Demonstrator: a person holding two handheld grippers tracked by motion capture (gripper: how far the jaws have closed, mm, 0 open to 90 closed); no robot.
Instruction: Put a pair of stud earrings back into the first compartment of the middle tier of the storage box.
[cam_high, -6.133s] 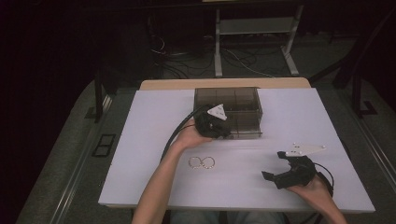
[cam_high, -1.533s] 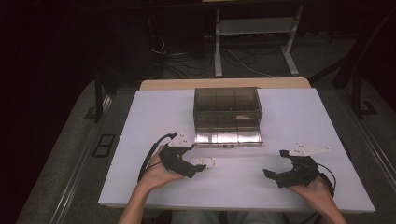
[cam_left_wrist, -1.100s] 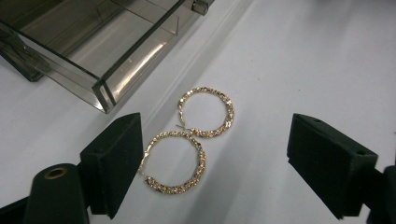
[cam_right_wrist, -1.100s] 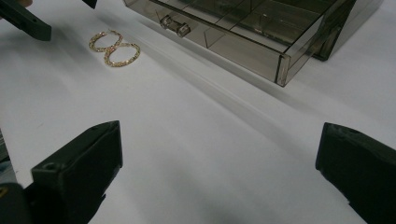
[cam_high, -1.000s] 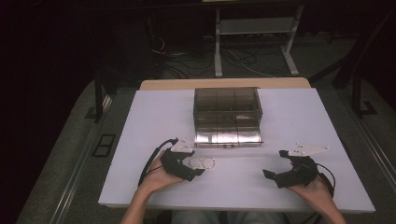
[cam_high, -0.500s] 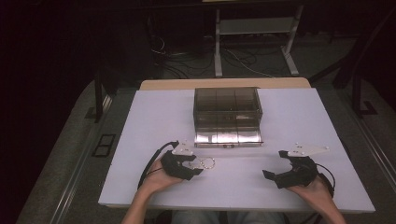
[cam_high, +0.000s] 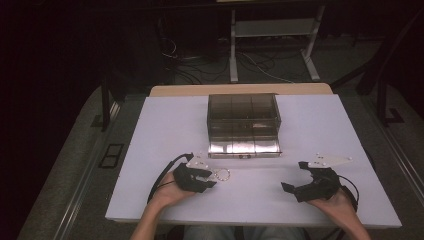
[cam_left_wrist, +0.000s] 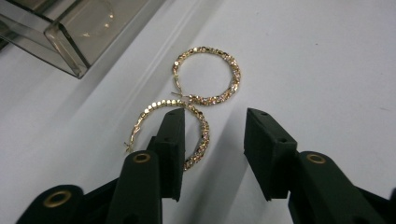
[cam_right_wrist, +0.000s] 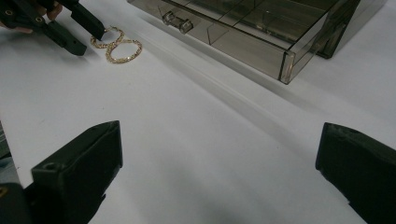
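Your left gripper (cam_left_wrist: 212, 140) has just been closing its jaws, now approx. a third open, straddling the rim of the near hoop earring (cam_left_wrist: 198, 122); pads are not pressing it yet, so the pick is not secured. Both hoops are lying on the white table (cam_high: 165, 130), the far hoop earring (cam_left_wrist: 208, 75) just beyond, in front of the open drawer of the smoked box (cam_high: 243, 120). Your right gripper (cam_right_wrist: 219, 163) is resting wide open, holding nothing. Vs. the earliest frame, your left hand was at the box; now it is at the earrings.
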